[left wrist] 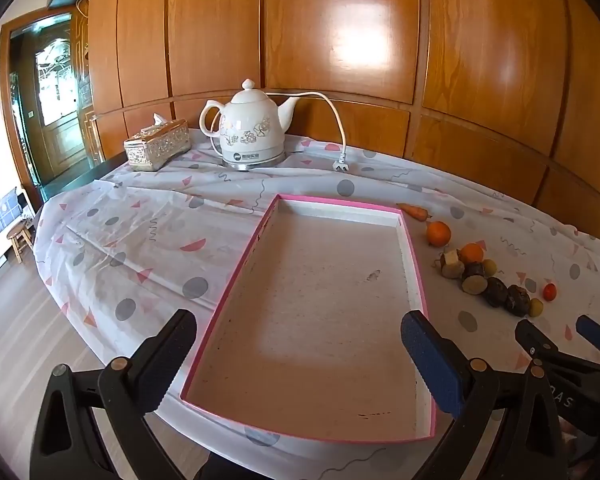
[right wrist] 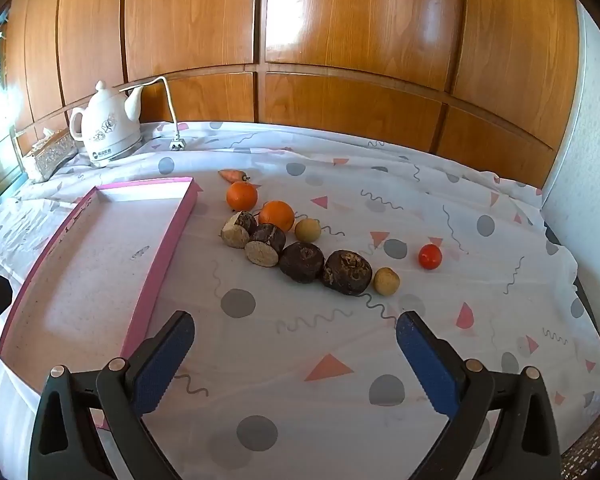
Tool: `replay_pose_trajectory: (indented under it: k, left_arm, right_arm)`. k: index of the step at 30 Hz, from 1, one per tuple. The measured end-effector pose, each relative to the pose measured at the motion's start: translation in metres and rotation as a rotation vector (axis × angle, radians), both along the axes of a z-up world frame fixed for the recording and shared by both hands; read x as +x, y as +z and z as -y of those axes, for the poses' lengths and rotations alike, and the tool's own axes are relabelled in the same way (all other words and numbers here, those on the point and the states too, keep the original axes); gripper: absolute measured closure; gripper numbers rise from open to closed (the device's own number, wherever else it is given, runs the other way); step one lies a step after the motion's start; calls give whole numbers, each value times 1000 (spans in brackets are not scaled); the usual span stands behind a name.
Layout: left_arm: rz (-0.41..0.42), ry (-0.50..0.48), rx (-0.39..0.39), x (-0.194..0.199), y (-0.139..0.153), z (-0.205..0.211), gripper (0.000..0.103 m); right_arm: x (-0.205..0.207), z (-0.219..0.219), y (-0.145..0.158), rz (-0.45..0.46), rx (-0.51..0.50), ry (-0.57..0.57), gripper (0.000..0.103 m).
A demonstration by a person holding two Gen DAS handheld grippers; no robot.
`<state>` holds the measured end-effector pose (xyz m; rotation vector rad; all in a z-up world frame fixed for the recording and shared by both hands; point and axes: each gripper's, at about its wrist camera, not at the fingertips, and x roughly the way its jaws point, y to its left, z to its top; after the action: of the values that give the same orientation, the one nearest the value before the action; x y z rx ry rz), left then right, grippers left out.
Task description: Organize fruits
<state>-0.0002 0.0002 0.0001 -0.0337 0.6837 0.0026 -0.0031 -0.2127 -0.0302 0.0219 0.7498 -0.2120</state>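
A shallow pink-rimmed tray (left wrist: 414, 264) (right wrist: 168, 236) lies empty on the patterned tablecloth. To its right sits a loose row of produce: two oranges (right wrist: 242, 196) (right wrist: 277, 215), several dark brown water chestnuts (right wrist: 302, 262), two small tan longans (right wrist: 387, 281), a small red tomato (right wrist: 430, 256) and a small carrot (right wrist: 232, 175). The same row shows in the left wrist view (left wrist: 476, 276). My left gripper (left wrist: 298, 354) is open and empty above the tray's near end. My right gripper (right wrist: 296, 356) is open and empty, short of the fruit row.
A white ceramic kettle (left wrist: 250, 132) (right wrist: 108, 128) with a loose cord and plug (left wrist: 342, 166) stands at the back. A silver tissue box (left wrist: 156, 146) sits to its left. Wood panelling runs behind the table. The right gripper shows in the left wrist view (left wrist: 560, 340).
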Motion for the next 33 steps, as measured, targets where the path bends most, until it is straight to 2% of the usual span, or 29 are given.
replay_pose_trajectory:
  k: [33]
  left_arm:
    - [8, 12, 20, -1, 2, 2, 0]
  right_arm:
    - [0, -7, 4, 24, -10, 38, 0]
